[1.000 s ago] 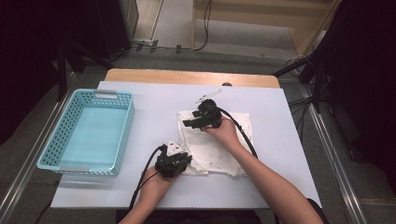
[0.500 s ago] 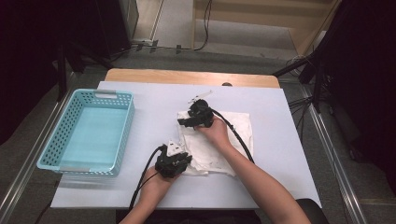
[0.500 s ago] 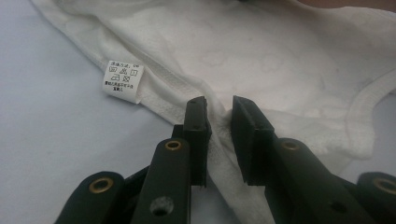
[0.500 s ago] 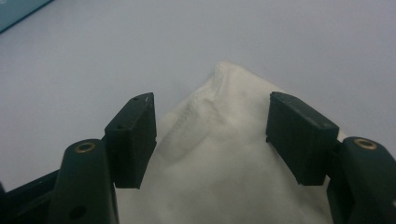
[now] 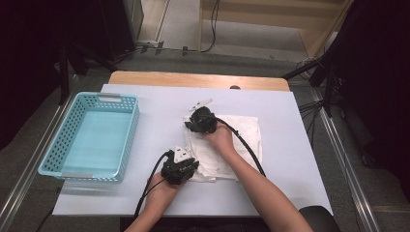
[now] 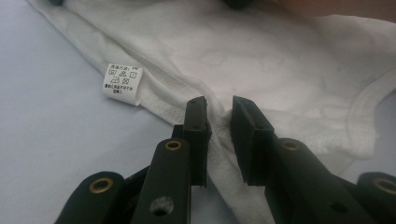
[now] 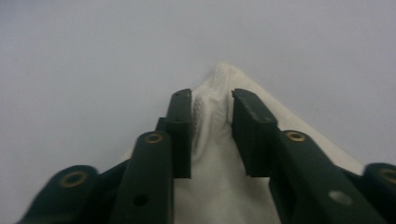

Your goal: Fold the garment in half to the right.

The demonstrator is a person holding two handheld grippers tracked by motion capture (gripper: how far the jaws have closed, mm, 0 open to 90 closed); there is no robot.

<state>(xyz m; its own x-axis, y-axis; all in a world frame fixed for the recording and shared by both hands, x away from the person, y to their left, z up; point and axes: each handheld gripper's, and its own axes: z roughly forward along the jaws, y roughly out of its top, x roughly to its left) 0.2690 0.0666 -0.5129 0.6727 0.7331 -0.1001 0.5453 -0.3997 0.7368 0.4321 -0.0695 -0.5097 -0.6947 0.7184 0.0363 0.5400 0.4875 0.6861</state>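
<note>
While the white cloth (image 5: 227, 145) lies spread on the counter (image 5: 290, 183) right of the blue basket (image 5: 89, 135), its near edge is pinched by the left gripper (image 6: 219, 116). The right gripper (image 7: 212, 109) has just been closing on the far corner, cloth bunched between its pads. That shallow bite could be lost once lifted. The cloth's middle is hidden by the forearm.

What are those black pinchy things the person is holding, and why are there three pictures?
They are hand-held grippers, like big tweezers with two black jaws. One picture looks down from above the table. The other two come from small cameras riding on each gripper. On the table lie a white cloth and a blue basket. The left gripper pinches the cloth's edge near a little washing label. The right gripper has just been closing, and its jaws squeeze a corner of the cloth between them.
</note>
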